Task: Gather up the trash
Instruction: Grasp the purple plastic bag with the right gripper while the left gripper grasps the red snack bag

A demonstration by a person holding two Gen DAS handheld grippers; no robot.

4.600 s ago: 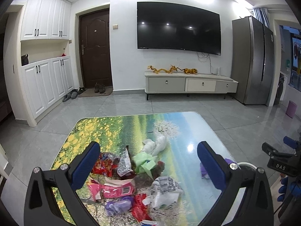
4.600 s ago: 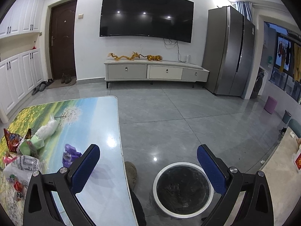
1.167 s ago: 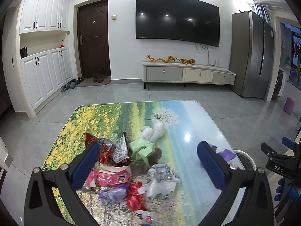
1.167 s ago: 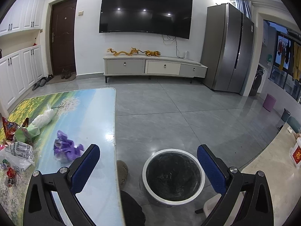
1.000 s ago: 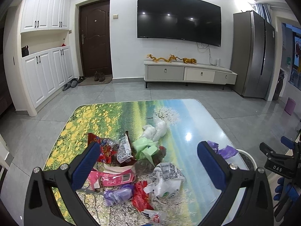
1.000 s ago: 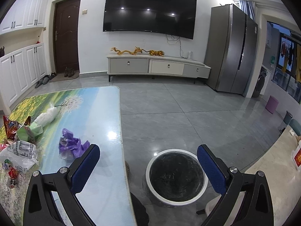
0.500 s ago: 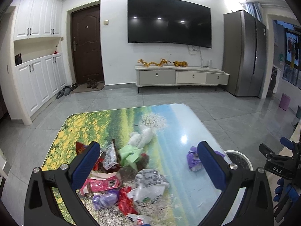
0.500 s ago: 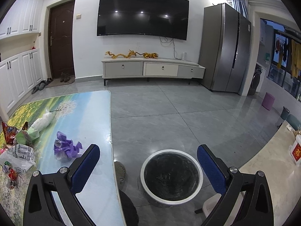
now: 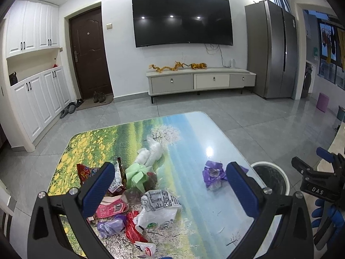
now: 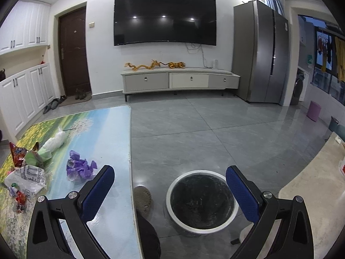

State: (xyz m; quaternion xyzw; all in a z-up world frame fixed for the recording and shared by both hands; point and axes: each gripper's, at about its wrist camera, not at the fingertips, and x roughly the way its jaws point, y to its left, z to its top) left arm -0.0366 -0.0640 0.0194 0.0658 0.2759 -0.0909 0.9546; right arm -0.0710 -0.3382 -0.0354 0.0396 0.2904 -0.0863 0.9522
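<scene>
Television (image 9: pixel 182 19): black, wall-mounted, upper centre of the left view.
Console (image 9: pixel 200 81): low, grey and white drawers, below the television; golden dragon figure (image 9: pixel 167 67) on top.
Door (image 9: pixel 89 54): dark brown, left of the television; shoes (image 9: pixel 98 96) on the mat before it.
Cupboards (image 9: pixel 35 73): white, far left.
Refrigerator (image 10: pixel 262 52): grey, upper right of the right view.
Stool (image 10: pixel 313 110): purple, right edge.
Floor (image 10: pixel 194 129): grey tiles.

We now see the purple wrapper (image 9: pixel 212 174) lying in the open near the table's (image 9: pixel 194 129) right edge, clear of the left gripper's (image 9: pixel 170 191) right finger that earlier hid most of it, as our view has drawn back, baring more of the trash bin (image 9: pixel 269 178) beyond that edge.
</scene>
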